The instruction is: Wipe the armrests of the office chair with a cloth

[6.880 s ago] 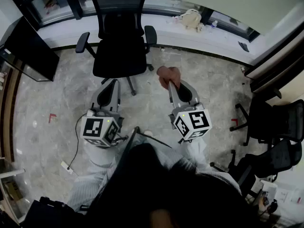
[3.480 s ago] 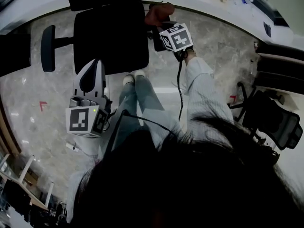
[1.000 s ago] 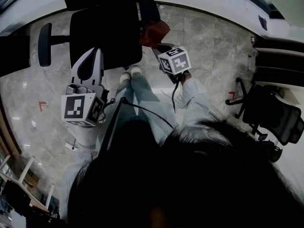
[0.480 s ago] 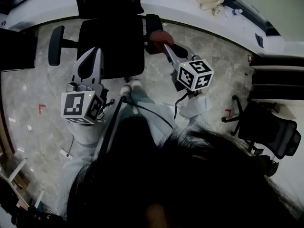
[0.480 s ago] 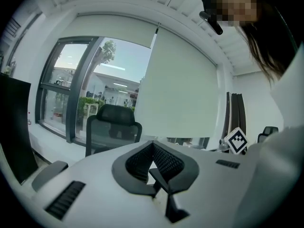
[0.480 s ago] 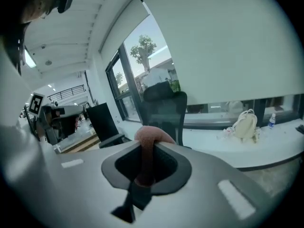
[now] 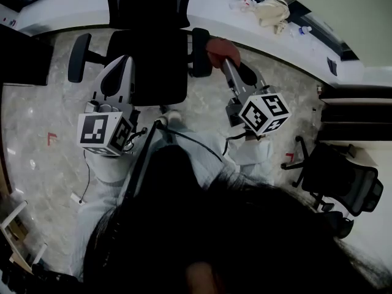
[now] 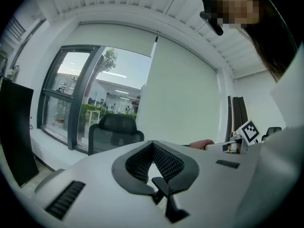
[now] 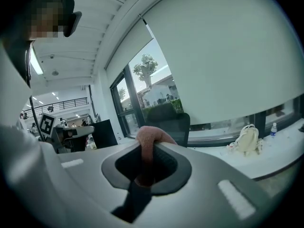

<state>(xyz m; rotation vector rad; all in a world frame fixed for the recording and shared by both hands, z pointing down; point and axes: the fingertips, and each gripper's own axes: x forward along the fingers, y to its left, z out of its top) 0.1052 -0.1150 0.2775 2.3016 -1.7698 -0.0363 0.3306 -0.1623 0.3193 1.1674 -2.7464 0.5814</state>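
The black office chair point(image 7: 150, 66) stands at the top middle of the head view, with its left armrest point(image 7: 78, 57) and right armrest point(image 7: 201, 51) showing. My right gripper point(image 7: 228, 57) is shut on a reddish-brown cloth point(image 7: 222, 46), which sits just right of the right armrest; whether it touches the armrest is unclear. In the right gripper view the cloth point(image 9: 151, 139) bulges up between the jaws. My left gripper point(image 7: 125, 60) hovers over the seat's left side, shut with nothing in it. In the left gripper view its pads point(image 8: 166, 160) meet, with the chair's backrest point(image 8: 116, 129) beyond.
A cream bag point(image 7: 272, 10) and a bottle point(image 7: 302, 29) lie on the window ledge behind the chair. Other black office chairs point(image 7: 340, 176) stand at the right. A dark panel point(image 7: 21, 54) is at the left. A cable trails by my legs.
My right gripper has carried the cloth off the chair's right armrest to just beside it on the right. The left gripper has stayed over the seat.
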